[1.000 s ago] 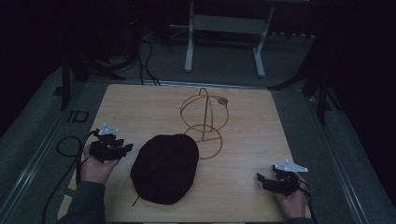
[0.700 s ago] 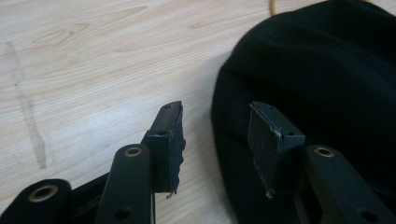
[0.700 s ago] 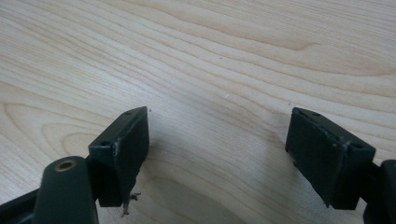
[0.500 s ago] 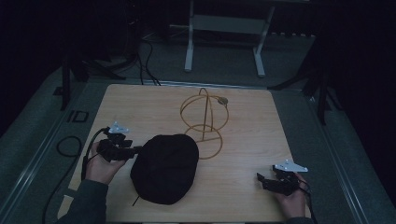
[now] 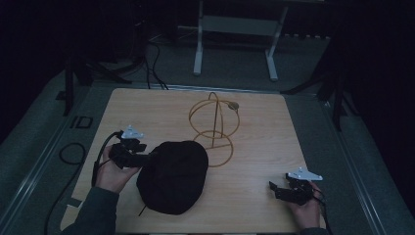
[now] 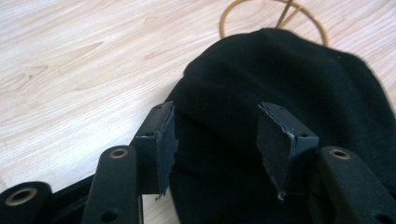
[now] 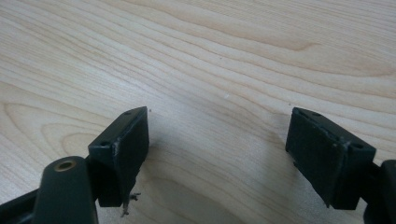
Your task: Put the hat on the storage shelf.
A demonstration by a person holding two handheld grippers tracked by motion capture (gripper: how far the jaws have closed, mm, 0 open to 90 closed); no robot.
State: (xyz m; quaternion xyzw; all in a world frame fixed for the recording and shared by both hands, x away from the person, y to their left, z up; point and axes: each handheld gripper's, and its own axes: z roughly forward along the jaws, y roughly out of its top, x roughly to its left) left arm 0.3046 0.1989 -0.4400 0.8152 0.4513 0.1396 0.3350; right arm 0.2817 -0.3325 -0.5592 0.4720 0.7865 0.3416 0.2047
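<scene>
A black knitted hat (image 5: 172,176) lies flat on the wooden table (image 5: 147,112), front and centre. My left gripper (image 5: 148,157) is at the hat's left edge. In the left gripper view its jaws (image 6: 217,112) stand apart over the hat (image 6: 289,70); they have just been opening, black cloth lies between the pads, and neither pad presses on it. My right gripper (image 5: 273,188) rests open at the front right of the table. In the right gripper view, bare wood (image 7: 224,56) lies between the right gripper's (image 7: 219,116) pads.
A gold wire stand (image 5: 214,128), a round base ring with upright hoops, sits just behind the hat, its ring touching the hat's far edge (image 6: 275,18). A white metal frame (image 5: 235,29) stands on the floor beyond the table. A cable (image 5: 73,152) trails off the table's left side.
My left gripper has moved right and slightly up, from the table's left side to the hat's left edge. The right gripper and the hat have stayed put.
</scene>
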